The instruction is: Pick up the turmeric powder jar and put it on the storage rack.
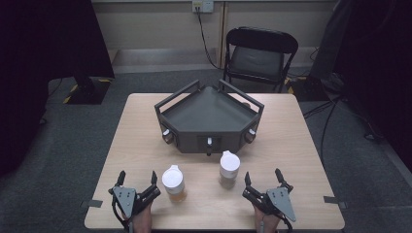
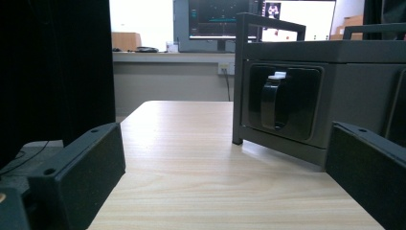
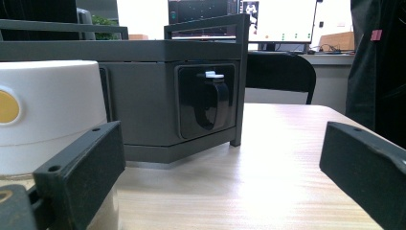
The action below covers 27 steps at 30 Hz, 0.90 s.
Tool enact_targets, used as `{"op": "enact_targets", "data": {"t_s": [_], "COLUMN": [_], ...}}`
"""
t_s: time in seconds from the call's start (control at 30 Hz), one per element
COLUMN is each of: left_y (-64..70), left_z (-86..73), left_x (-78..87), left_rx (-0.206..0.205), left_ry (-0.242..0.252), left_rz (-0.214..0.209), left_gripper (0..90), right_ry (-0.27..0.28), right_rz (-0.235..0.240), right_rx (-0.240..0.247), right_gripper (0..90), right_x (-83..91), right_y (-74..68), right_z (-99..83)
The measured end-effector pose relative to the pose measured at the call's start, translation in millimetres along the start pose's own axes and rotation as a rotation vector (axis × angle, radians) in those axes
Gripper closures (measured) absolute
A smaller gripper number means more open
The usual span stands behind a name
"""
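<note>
Both tools sit at the near edge of the counter (image 1: 291, 145), jaws spread wide, gripping nothing. Left tool (image 1: 137, 182) is just left of the left jar (image 1: 173, 183); right tool (image 1: 263, 180) is just right of the right jar (image 1: 229, 169). Neither touches its jar.

In the right gripper view the right jar's white lid (image 3: 48, 110) sits at the left jaw, not between the jaws, so closing now would miss or clip it. Likely risk: a sideways nudge tips a jar, since both are tall and narrow with contents low. The jars also stand close together; one could knock the other.

Behind them is the grey tray rack (image 1: 209, 116), with a chair (image 1: 260, 53) past the counter.
</note>
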<state>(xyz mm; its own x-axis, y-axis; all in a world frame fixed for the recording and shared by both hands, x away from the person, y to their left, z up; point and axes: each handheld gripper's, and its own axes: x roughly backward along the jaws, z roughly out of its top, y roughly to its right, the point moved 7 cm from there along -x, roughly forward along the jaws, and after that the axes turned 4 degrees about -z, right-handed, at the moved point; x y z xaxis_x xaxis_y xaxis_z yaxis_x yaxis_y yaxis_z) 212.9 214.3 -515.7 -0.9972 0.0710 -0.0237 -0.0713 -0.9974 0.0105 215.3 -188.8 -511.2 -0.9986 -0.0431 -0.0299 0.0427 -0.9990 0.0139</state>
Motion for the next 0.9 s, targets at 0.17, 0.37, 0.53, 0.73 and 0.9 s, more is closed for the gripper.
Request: {"op": "enact_targets", "data": {"t_s": [0.17, 0.37, 0.53, 0.73, 0.9], "left_y": [0.1, 0.1, 0.3, 0.1, -0.5], "left_z": [-0.1, -0.1, 0.0, 0.2, 0.8], "left_x": [0.1, 0.0, 0.0, -0.2, -1.8], "left_rx": [0.0, 0.0, 0.0, -0.001, 0.003], "left_ry": [0.001, 0.001, 0.001, -0.001, -0.007], "left_rz": [0.001, 0.001, 0.003, 0.001, -0.005], "left_gripper": [0.0, 0.0, 0.1, 0.2, 0.1], "right_ry": [-0.001, -0.001, -0.001, -0.001, -0.001], "right_rz": [-0.001, 0.0, 0.0, 0.002, 0.003], "right_rx": [0.0, 0.0, 0.0, 0.0, 0.0], "right_gripper": [0.6, 0.6, 0.6, 0.6, 0.6], "right_x": [0.0, -0.1, -0.1, -0.2, -0.2], "right_y": [-0.1, 0.0, 0.1, 0.3, 0.3], "right_z": [0.0, 0.1, 0.1, 0.1, 0.1]}}
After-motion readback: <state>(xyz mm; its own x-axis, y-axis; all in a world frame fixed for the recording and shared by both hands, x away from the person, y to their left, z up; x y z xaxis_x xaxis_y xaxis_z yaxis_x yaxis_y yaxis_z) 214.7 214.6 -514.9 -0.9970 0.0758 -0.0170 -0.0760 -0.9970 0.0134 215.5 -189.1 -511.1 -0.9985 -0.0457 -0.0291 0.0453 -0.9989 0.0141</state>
